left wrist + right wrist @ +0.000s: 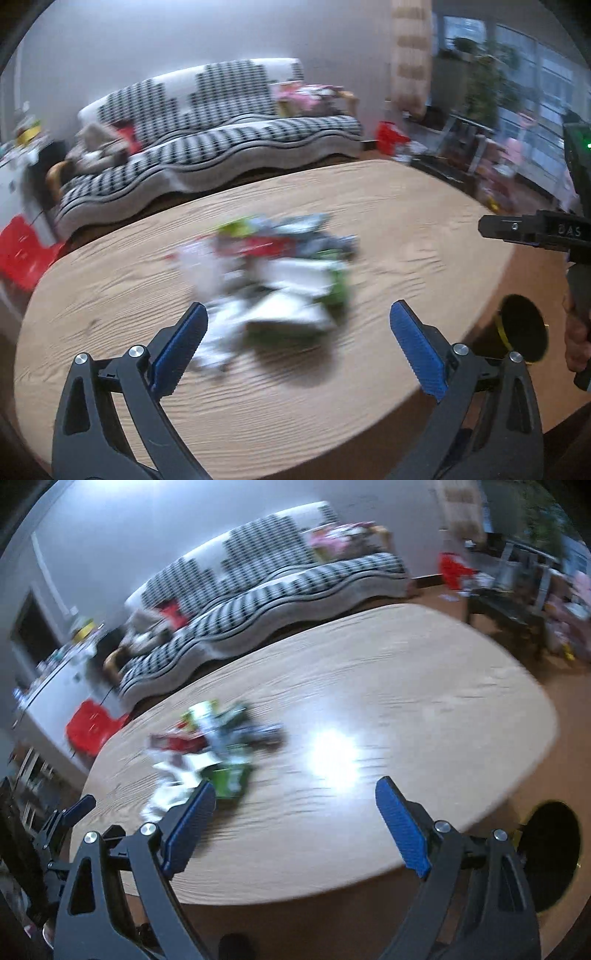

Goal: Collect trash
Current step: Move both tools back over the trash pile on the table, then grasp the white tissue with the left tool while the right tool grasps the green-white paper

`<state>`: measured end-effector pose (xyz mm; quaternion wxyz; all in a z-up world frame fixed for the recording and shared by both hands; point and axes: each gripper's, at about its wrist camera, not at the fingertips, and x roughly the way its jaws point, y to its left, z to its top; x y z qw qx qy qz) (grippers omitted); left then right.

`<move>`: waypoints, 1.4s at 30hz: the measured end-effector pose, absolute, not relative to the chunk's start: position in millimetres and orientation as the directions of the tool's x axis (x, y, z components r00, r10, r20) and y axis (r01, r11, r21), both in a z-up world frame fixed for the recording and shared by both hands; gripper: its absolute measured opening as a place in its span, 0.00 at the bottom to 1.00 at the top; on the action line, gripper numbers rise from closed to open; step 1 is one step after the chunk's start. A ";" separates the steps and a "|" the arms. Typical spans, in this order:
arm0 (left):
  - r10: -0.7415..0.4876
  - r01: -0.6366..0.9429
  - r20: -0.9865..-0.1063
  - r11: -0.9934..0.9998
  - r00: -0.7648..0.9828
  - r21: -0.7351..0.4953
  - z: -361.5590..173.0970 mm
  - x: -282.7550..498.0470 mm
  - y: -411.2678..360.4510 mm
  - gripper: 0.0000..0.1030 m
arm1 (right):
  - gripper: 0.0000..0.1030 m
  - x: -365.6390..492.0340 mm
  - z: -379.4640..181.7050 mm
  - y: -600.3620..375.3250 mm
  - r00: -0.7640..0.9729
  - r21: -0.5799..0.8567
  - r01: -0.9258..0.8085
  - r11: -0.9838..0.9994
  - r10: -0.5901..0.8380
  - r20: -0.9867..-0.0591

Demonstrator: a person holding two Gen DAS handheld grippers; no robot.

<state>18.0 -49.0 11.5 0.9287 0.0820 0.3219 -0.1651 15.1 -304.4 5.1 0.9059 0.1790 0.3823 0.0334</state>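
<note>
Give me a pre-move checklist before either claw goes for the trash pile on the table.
1. Left claw open, nothing between its pads: ok.
2. Right claw open and empty: ok.
3. Trash pile on the wooden table, in both views: ok.
4. Individual wrappers distinguishable for a pick: not ok, blurred.
5. Dark bin open beside the table edge: ok.
6. Bin contents: cannot tell.

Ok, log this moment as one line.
left gripper open, empty | right gripper open, empty | trash pile on table | bin beside table
</note>
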 end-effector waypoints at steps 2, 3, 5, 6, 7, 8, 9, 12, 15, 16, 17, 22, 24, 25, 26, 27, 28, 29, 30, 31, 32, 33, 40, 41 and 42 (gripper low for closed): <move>-0.211 0.322 -0.631 0.944 0.746 0.065 4.4 25.8 -20.9 0.93 | 0.83 31.7 2.4 -274.5 0.694 0.345 0.033 0.938 0.227 -0.683; -0.197 0.312 -0.635 0.947 0.747 0.074 1.4 30.7 -16.0 0.93 | 0.83 40.5 -0.7 -259.3 0.685 0.343 0.009 0.939 0.244 -0.686; -0.167 0.295 -0.652 0.951 0.739 0.091 -7.4 34.0 2.6 0.93 | 0.83 54.0 -7.3 -236.0 0.665 0.350 -0.023 0.936 0.275 -0.694; -0.157 0.292 -0.665 0.952 0.730 0.095 -13.5 39.6 9.0 0.93 | 0.83 60.2 -9.2 -231.8 0.657 0.353 -0.030 0.935 0.284 -0.698; -0.154 0.292 -0.675 0.952 0.722 0.096 -19.2 48.4 12.7 0.93 | 0.83 64.4 -13.1 -227.6 0.648 0.359 -0.038 0.933 0.297 -0.702; -0.151 0.295 -0.684 0.951 0.714 0.098 -24.3 49.9 12.6 0.93 | 0.83 72.3 -17.0 -219.5 0.638 0.364 -0.041 0.930 0.305 -0.707; -0.149 0.301 -0.694 0.948 0.705 0.103 -30.7 54.5 13.7 0.93 | 0.83 78.0 -20.7 -216.9 0.631 0.367 -0.042 0.929 0.309 -0.711; -0.149 0.321 -0.721 0.941 0.677 0.106 -48.2 68.9 10.8 0.93 | 0.83 89.4 -31.4 -215.9 0.608 0.373 -0.041 0.927 0.319 -0.727; -0.167 0.342 -0.741 0.935 0.651 0.089 -62.7 79.2 7.0 0.93 | 0.83 101.8 -43.1 -214.1 0.588 0.365 -0.037 0.930 0.315 -0.745; -0.174 0.345 -0.746 0.935 0.643 0.078 -66.9 83.6 5.0 0.93 | 0.83 104.4 -45.4 -214.8 0.586 0.361 -0.034 0.932 0.311 -0.748; -0.178 0.344 -0.750 0.937 0.637 0.069 -70.0 88.7 5.8 0.93 | 0.83 107.7 -48.4 -213.7 0.583 0.356 -0.035 0.934 0.309 -0.752; -0.212 0.353 -0.762 0.935 0.612 0.024 -80.1 107.0 2.9 0.93 | 0.83 124.5 -60.4 -202.0 0.562 0.315 -0.066 0.947 0.296 -0.772; -0.222 0.365 -0.766 0.931 0.604 0.018 -83.6 109.1 0.4 0.93 | 0.83 128.7 -64.7 -199.4 0.558 0.296 -0.069 0.953 0.283 -0.780; -0.224 0.368 -0.766 0.930 0.603 0.018 -84.6 110.1 -0.5 0.93 | 0.83 130.6 -67.0 -199.1 0.555 0.297 -0.070 0.952 0.285 -0.782; -0.224 0.369 -0.765 0.929 0.604 0.020 -85.6 110.2 -1.5 0.93 | 0.83 132.7 -69.5 -199.3 0.551 0.300 -0.069 0.951 0.287 -0.783; -0.223 0.369 -0.765 0.929 0.604 0.020 -86.5 110.8 -2.3 0.93 | 0.83 134.3 -70.2 -199.4 0.549 0.300 -0.069 0.951 0.287 -0.785; -0.224 0.369 -0.766 0.929 0.602 0.018 -86.9 110.8 -2.4 0.93 | 0.83 135.8 -71.7 -199.7 0.548 0.299 -0.067 0.952 0.285 -0.786; -0.226 0.369 -0.766 0.929 0.602 0.016 -87.4 111.3 -2.3 0.93 | 0.83 136.8 -73.2 -200.3 0.548 0.297 -0.064 0.953 0.282 -0.787; -0.228 0.369 -0.766 0.929 0.601 0.013 -87.9 111.5 -2.5 0.93 | 0.83 138.0 -74.0 -200.2 0.548 0.297 -0.064 0.953 0.282 -0.788; -0.228 0.368 -0.765 0.930 0.602 0.013 -88.2 112.6 -2.1 0.93 | 0.82 138.5 -74.7 -199.8 0.547 0.295 -0.064 0.953 0.281 -0.789; -0.226 0.367 -0.764 0.930 0.604 0.015 -87.8 113.0 -1.8 0.93 | 0.81 138.8 -75.3 -199.8 0.546 0.294 -0.064 0.954 0.280 -0.790; -0.227 0.366 -0.763 0.931 0.605 0.014 -87.4 114.4 -1.4 0.93 | 0.79 139.0 -75.4 -199.1 0.545 0.294 -0.065 0.954 0.281 -0.790; -0.235 0.370 -0.764 0.929 0.601 0.005 -89.0 116.4 -2.2 0.87 | 0.66 138.6 -74.2 -191.7 0.538 0.286 -0.083 0.955 0.284 -0.794; -0.237 0.373 -0.766 0.928 0.597 0.004 -89.5 116.7 -2.2 0.79 | 0.64 138.3 -74.0 -190.5 0.538 0.284 -0.088 0.955 0.286 -0.793; -0.241 0.382 -0.777 0.924 0.582 -0.001 -91.0 118.2 -3.3 0.68 | 0.59 137.8 -73.3 -189.2 0.538 0.280 -0.092 0.956 0.284 -0.793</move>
